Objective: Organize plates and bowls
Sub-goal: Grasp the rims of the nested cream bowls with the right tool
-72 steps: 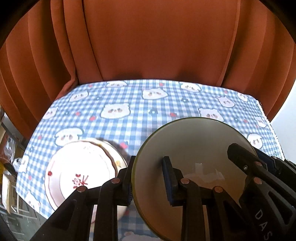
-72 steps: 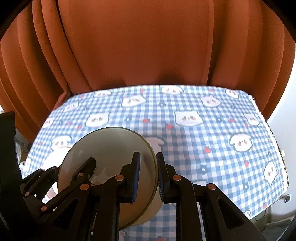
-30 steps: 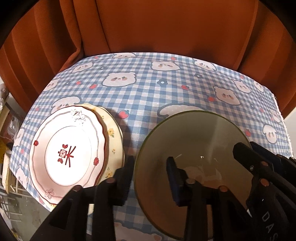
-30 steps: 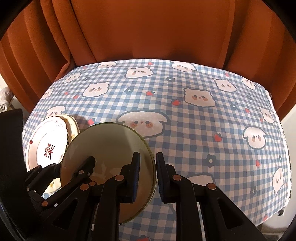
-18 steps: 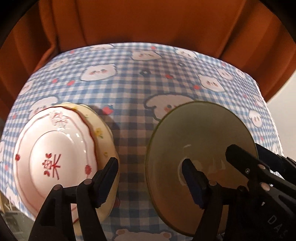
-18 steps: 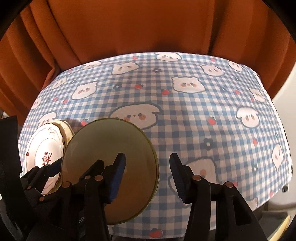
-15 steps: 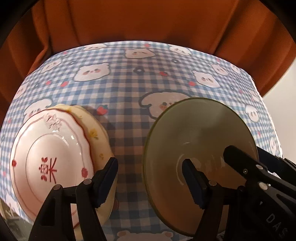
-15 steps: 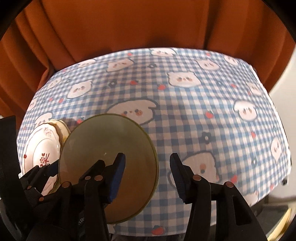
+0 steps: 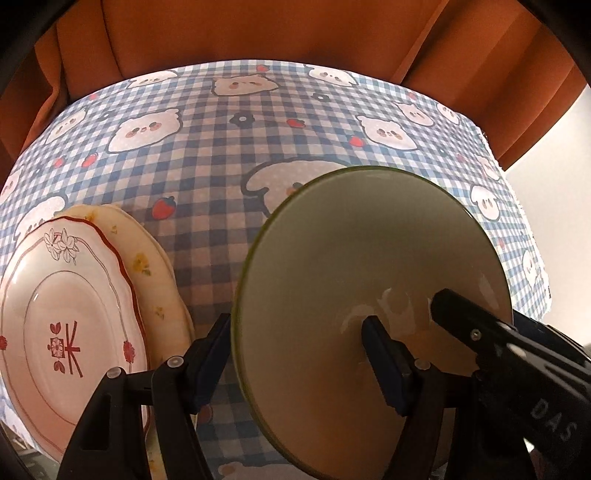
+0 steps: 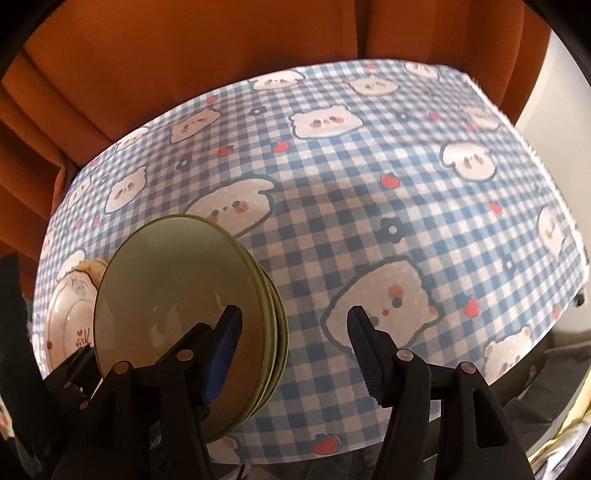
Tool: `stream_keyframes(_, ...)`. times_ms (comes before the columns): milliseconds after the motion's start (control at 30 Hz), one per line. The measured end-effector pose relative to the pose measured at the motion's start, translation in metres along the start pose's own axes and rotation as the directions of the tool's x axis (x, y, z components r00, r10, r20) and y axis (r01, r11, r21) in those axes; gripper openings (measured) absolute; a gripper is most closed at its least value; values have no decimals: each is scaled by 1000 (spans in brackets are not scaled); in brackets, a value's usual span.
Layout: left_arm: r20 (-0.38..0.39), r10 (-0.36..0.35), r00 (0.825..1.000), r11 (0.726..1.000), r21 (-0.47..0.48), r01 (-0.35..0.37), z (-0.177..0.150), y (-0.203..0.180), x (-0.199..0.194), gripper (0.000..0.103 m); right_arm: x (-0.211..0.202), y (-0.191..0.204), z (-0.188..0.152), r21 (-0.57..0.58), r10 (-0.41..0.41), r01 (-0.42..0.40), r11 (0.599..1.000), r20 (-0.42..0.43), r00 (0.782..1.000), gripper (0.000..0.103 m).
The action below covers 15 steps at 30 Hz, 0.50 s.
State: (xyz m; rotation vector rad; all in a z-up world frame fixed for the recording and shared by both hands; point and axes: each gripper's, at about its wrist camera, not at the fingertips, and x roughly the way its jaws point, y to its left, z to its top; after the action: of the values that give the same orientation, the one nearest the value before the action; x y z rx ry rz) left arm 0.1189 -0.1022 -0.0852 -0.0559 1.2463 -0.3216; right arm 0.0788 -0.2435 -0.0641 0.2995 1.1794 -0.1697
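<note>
Green plates (image 10: 177, 295) stacked on tablecloth (image 10: 369, 206), between parted, opening right claw (image 10: 291, 343)

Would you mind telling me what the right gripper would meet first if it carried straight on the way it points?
Most likely the rim of the green plates, which sits between the opening jaws of the right gripper; depth is unclear.

right gripper (image 10: 293, 345) opening | astride green plates (image 10: 177, 295) rim | pads clear

Home dining spot: table w/ blue gingham bear-print cloth (image 9: 221, 155), centre frame; orange curtain (image 9: 258, 29) across top; floral plates (image 9: 70, 314) lower left.
</note>
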Motion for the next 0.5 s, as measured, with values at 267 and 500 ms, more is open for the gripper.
stream_keyframes(267,-17,62,998,998,-16,-63,3,-4,0,72,25,-12,10,24,127,-125,992,-68,990,63)
stream_keyframes(500,-21,129,991,991,-32,-129,2,-9,-2,72,42,-17,17,43,269,-265,963,-132,954,58)
